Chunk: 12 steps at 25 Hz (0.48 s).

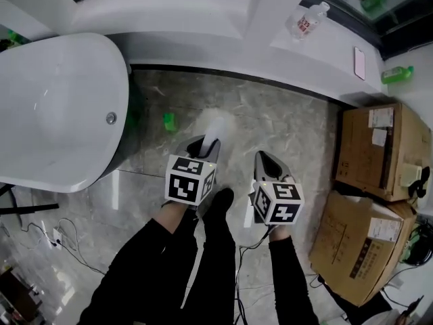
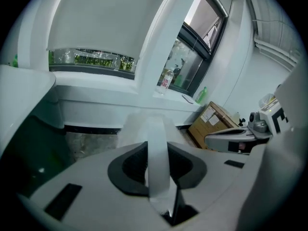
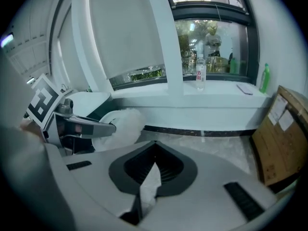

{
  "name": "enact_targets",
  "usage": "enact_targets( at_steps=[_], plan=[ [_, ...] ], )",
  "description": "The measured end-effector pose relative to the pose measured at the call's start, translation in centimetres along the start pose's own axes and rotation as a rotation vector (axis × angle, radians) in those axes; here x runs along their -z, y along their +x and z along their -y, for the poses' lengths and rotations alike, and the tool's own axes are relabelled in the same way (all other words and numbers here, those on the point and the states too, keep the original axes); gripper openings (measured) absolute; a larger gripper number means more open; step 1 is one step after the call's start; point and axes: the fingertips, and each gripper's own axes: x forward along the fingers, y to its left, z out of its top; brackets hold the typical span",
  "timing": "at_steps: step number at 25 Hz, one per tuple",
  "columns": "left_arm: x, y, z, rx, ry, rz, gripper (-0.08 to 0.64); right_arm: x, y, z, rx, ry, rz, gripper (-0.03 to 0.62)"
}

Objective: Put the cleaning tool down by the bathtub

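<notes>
Marble floor (image 1: pixel 291 124) is running beside bathtub (image 1: pixel 54 107). Left gripper (image 1: pixel 203 144) is clamping cleaning tool (image 1: pixel 220 122); right gripper (image 1: pixel 264 158) is pinching white scrap (image 3: pixel 149 184).

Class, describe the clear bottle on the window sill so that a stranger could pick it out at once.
Find the white bathtub; the sill runs behind it. On the sill's right part stands the clear bottle. Its red label sets it apart from the flat pink phone and the green bottle nearby.
</notes>
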Motion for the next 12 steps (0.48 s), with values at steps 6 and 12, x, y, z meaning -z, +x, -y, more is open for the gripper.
enact_targets(
  at_steps=[6, 12],
  plan=[
    [3.2, 3.6, -2.7, -0.018, -0.008, 0.001, 0.094, 2.7, 4.9, 1.8, -0.009, -0.016, -0.011, 0.0],
    [6.3, 6.9, -4.2, -0.023, 0.002, -0.018, 0.094, 4.4, 8.9, 3.5, -0.016, -0.012, -0.011, 0.0]
  ],
)
